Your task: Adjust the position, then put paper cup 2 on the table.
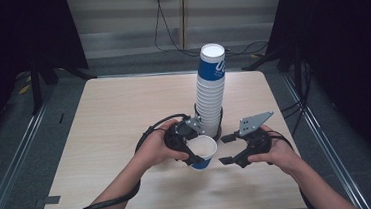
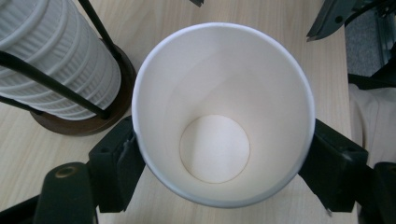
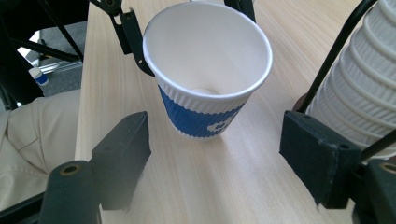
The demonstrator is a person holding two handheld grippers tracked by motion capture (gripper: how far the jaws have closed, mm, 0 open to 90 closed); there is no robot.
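The left gripper (image 1: 196, 153) is clamped on a single white paper cup with a ribbed blue band (image 1: 202, 152), its two black jaws pressing the cup's wall from opposite sides just under the rim. In the left gripper view the cup (image 2: 219, 116) sits mouth-up between those jaws, its round white bottom plainly visible and nothing inside it. The right gripper view shows the same cup (image 3: 208, 70) tilted slightly, its base low over the pale wooden table (image 3: 224, 177); whether the base touches the wood cannot be told.

The right gripper (image 1: 229, 148) stands with its jaws apart and nothing between the pads. It lies just beside the held cup, on the side away from the left hand (image 1: 154, 148), with the cup directly ahead of its jaws. The right hand (image 1: 277, 152) holds it from behind.

Just beyond the left gripper, and close to the right one's far jaw, a tall stack of nested white ribbed paper cups (image 1: 210, 95) rises inside a black wire holder on a round brown base (image 2: 84, 122). The topmost cup of the stack shows a blue band. The table (image 1: 114, 115) extends around both tools, and black cables trail from the grippers toward the person.
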